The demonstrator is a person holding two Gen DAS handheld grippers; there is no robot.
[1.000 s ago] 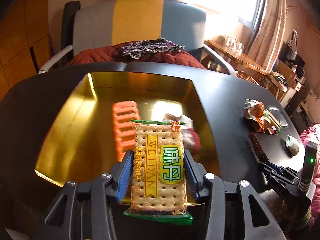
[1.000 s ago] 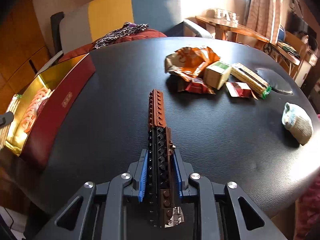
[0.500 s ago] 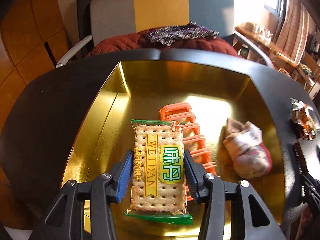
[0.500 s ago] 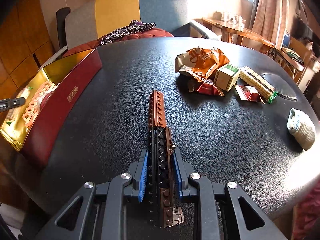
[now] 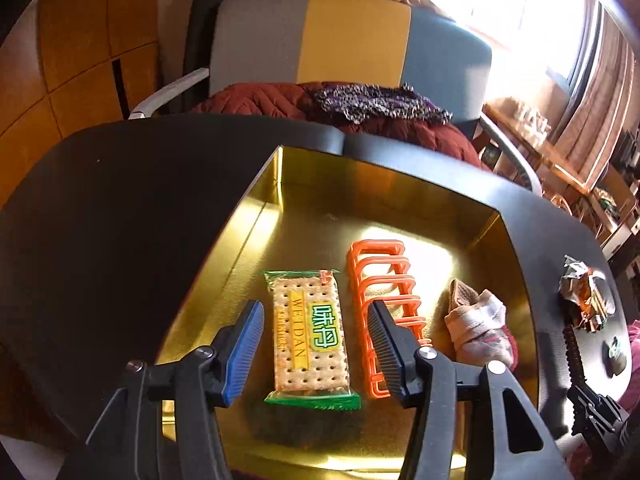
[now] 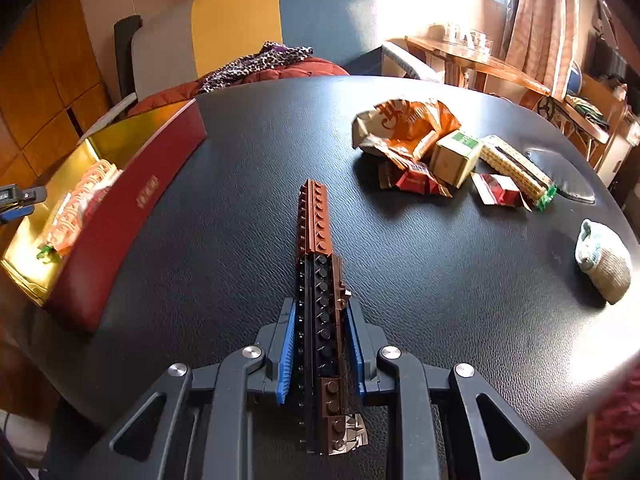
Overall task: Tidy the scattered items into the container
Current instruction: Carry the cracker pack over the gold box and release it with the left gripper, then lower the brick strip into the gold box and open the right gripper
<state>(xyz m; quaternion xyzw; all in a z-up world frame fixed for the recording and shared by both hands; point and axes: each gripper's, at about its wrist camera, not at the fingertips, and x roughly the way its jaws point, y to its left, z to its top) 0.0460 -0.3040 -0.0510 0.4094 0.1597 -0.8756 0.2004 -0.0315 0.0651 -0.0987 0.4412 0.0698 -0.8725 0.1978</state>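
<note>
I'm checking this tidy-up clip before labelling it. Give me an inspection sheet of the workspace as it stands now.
Surface: black table, textured, sunlit at the right.
Job's things: gold-lined box holds cracker pack, orange rack, rolled sock. On the table: snack wrappers, small carton, second cracker pack, another sock.
Clutter: nothing seen beyond those.
Grippers: left gripper open, jaws just opened, pads clear of the cracker pack; right gripper shut on brick bar.
Cables: nothing seen.
Surroundings: chair with red quilt, window, wooden side table.
</note>
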